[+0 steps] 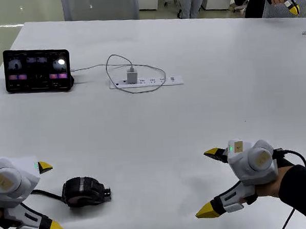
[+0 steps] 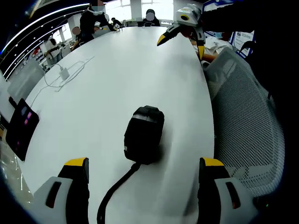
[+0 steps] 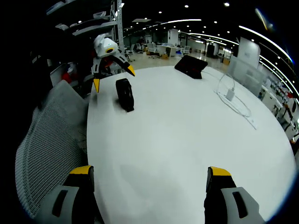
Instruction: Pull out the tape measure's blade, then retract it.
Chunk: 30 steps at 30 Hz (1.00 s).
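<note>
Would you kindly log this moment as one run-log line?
left gripper: open, tape measure just ahead of jaws, untouched | right gripper: open, empty | tape measure: unextended, lying on white table | step: pull-out not yet begun

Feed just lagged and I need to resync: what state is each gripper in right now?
Left gripper: open, holding nothing; the tape measure lies just ahead of it.
Right gripper: open, holding nothing.
</note>
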Available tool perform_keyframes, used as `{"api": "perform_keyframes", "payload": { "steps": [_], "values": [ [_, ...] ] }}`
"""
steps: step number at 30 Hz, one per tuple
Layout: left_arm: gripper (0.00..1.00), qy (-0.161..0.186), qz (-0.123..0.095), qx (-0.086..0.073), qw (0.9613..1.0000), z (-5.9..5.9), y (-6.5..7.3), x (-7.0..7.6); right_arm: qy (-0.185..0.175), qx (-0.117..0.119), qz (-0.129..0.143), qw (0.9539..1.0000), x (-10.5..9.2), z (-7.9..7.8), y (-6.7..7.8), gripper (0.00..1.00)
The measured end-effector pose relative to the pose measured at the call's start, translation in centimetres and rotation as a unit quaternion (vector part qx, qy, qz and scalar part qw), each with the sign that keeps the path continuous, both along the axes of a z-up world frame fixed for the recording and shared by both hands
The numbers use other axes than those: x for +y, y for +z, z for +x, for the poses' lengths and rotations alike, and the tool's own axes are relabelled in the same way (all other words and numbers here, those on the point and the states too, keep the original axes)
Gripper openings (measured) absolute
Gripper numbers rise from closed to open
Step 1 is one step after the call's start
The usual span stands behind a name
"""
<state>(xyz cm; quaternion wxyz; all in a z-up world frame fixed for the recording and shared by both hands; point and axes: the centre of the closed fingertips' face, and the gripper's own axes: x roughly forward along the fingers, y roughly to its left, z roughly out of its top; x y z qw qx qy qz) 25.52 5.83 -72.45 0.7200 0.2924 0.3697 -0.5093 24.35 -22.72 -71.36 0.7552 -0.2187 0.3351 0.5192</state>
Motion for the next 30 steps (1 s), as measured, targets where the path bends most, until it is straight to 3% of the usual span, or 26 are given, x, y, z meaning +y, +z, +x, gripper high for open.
{"api": "perform_keyframes", "payload": {
  "steps": [7,21,25,30],
  "values": [
    [0.95,-0.020,-0.004,0.008,0.9998,0.4,0.4,-1.5,0.026,-0.007,0.009,0.9996,2.6,0.3,0.4,0.99],
    [0.88,-0.072,0.013,0.011,0.9973,0.9,0.0,-5.0,0.060,-0.010,0.007,0.9981,6.8,1.2,-1.1,0.99],
    [0.76,-0.088,0.027,0.014,0.9957,0.7,-0.1,-5.2,0.067,-0.016,0.016,0.9975,8.3,1.5,-1.0,0.99],
    [0.73,-0.091,0.044,0.009,0.9948,1.1,-0.6,-5.1,0.075,-0.014,0.023,0.9969,10.2,1.9,-1.2,0.99]
  ]
}}
